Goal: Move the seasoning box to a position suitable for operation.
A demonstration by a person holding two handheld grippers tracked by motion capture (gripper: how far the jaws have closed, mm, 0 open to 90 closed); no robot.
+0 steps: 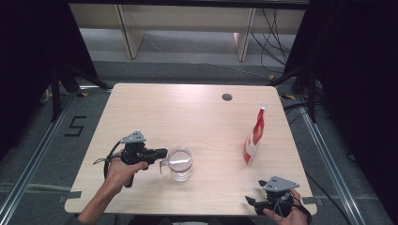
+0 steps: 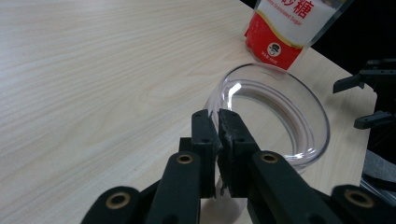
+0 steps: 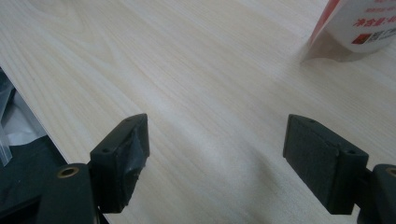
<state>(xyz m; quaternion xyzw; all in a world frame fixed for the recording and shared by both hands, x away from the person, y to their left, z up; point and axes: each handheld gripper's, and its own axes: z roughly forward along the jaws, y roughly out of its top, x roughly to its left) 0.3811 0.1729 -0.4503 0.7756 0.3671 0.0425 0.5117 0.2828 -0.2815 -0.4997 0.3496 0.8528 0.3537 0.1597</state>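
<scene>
1. We work at a pale wooden counter [image 1: 197, 112]. Judging by how things lie, the job is at an early stage: nothing is poured or lifted yet.
2. The red-and-white pouch [image 1: 254, 137] stands upright at about three o'clock of the counter, well apart from both tools and seemingly sealed. Its front reads "糖" in the left gripper view, with smaller print that looks like "Granulated Sugar" and a small round logo with a moustached face; the rest is too small for us to read.
3. The clear glass bowl [image 1: 179, 163] sits at about seven o'clock and looks empty.
4. Our left hand-held gripper [image 2: 218, 116] pinches the bowl's near rim, jaws nearly pressed together.
5. Our right hand-held gripper [image 3: 217, 163] rests spread and empty at five o'clock.
6. On the floor at nine o'clock, a "5" is marked.
</scene>
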